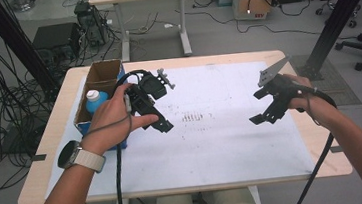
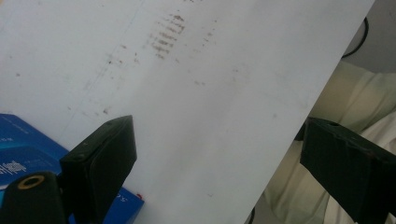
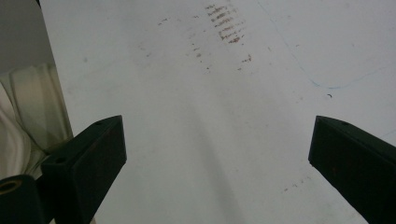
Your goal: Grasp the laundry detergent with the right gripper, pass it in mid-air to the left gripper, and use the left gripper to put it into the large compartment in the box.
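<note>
— Bottle, where does it lie from the jaws?
— Upright in the cardboard box at the counter's left edge, behind the left gripper; probably capped blue. Right gripper is well apart. Both jaws gape, empty.

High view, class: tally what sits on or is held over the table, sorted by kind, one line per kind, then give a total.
Grippers: 2, the left gripper and the right gripper, both with jaws apart
Cardboard boxes: 1, the box at the table's left edge
Bottles: 1, the blue-capped bottle in that box
White sheets: 1, the sheet over the tabletop
Total: 5
</note>
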Demonstrator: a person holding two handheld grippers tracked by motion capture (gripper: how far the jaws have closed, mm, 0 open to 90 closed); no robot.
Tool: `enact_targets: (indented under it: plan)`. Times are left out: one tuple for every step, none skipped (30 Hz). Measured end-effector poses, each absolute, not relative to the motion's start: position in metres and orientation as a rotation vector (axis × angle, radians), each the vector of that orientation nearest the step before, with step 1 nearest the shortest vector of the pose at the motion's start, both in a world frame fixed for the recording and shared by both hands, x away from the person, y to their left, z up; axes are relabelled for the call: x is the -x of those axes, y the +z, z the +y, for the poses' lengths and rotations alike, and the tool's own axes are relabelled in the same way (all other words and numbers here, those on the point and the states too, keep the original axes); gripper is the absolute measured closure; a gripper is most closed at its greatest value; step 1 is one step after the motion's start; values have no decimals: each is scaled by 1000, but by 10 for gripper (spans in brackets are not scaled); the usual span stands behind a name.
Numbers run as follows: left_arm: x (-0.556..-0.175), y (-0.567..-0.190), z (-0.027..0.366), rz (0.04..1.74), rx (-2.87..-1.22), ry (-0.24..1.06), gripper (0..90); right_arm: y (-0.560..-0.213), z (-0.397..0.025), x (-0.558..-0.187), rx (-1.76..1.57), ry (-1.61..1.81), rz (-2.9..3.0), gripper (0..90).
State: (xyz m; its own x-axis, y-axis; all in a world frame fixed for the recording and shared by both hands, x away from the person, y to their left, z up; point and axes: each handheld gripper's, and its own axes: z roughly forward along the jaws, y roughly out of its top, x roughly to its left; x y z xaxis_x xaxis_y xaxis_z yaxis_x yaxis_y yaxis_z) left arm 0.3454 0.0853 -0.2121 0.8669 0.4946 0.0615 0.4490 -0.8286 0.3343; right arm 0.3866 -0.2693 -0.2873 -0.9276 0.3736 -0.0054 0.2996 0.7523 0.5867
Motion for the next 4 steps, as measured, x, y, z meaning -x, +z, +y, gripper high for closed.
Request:
enact_targets:
  plan:
    - [-345, -212, 86, 713, -2726, 211, 109, -287, -269, -387, -545, 916, 2823, 42]
    - [-346, -212, 86, 714, -2727, 210, 108, -287, -269, -386, -547, 918, 2823, 42]
    - [-346, -212, 86, 719, -2722, 216, 105, -288, -268, -386, -548, 926, 2820, 42]
    - [-346, -212, 86, 721, -2722, 219, 104, -288, -268, -386, -537, 921, 2824, 42]
